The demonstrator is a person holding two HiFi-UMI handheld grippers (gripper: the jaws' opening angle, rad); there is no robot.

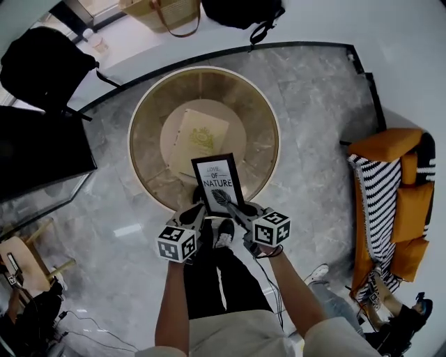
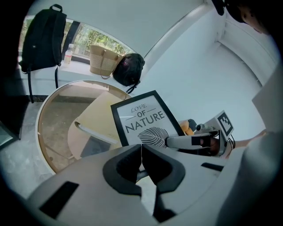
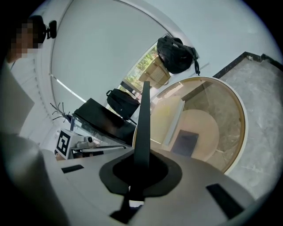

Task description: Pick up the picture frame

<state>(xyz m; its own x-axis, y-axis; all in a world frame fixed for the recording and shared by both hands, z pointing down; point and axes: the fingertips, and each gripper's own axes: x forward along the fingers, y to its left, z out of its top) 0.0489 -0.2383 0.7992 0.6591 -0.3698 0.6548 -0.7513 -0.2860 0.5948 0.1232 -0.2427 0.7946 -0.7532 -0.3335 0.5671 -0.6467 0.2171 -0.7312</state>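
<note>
The picture frame [image 1: 217,183] is black with a white print reading "NATURE"; it is held upright above the near rim of the round glass table [image 1: 273,125]. My right gripper [image 1: 233,208] is shut on its lower right edge, and the right gripper view shows the frame [image 3: 143,123] edge-on rising out of the closed jaws [image 3: 142,154]. My left gripper [image 1: 201,213] is at the lower left corner. In its own view the jaws [image 2: 141,152] are closed together just below the frame [image 2: 143,119], which faces the camera; whether they pinch it is unclear.
A beige book [image 1: 198,136] lies on the table's lower shelf. A black backpack [image 1: 42,66] and black cabinet [image 1: 35,153] stand to the left, and a striped sofa with orange cushions [image 1: 390,202] to the right. Bags [image 1: 164,10] sit by the far wall.
</note>
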